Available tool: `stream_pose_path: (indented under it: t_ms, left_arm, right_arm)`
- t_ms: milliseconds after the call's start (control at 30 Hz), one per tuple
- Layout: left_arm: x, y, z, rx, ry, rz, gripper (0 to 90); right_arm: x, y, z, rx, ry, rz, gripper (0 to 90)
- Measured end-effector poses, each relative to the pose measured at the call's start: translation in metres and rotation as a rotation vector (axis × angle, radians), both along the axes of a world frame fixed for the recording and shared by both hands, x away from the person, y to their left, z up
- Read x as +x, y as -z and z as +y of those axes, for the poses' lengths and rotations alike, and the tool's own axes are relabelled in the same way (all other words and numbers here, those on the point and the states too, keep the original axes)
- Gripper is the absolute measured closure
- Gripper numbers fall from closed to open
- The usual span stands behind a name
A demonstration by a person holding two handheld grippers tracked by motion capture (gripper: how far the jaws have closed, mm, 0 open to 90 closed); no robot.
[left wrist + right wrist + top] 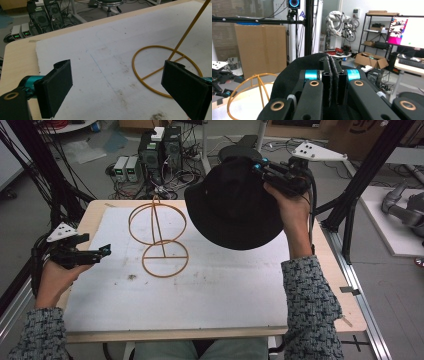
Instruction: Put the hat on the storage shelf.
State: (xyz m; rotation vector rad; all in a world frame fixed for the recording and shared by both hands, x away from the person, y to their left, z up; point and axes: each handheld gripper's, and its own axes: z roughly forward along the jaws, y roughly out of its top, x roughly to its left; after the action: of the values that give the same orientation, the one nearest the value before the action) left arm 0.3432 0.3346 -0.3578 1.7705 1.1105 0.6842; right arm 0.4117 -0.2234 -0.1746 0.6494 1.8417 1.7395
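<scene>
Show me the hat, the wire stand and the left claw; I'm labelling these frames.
black hat point(232, 207), high view, crown.
wire stand point(165, 258), high view, base ring's crossbar.
left claw point(106, 250), high view, between its tips.

Table point(320, 285): I see a pale wooden top under a white mat point(200, 290).
Floor behind: computer towers point(160, 147), tangled cables, a round stool point(240, 150).
Right side: cardboard boxes point(369, 60), lit monitor point(407, 31).

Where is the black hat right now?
In the high view, the black hat hangs above the table's far right, pinched by the right gripper, beside the wire stand.
</scene>
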Motion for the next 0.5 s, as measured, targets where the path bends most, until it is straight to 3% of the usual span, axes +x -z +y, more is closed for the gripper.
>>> stream_pose_path:
  t_ms: [500]
  left_arm:
    - [-0.003, -0.001, 0.002, -0.006, -0.005, -0.006, 10.3]
  right_arm:
    - [0.004, -0.019, 0.026, 0.063, -0.072, -0.021, 88.8]
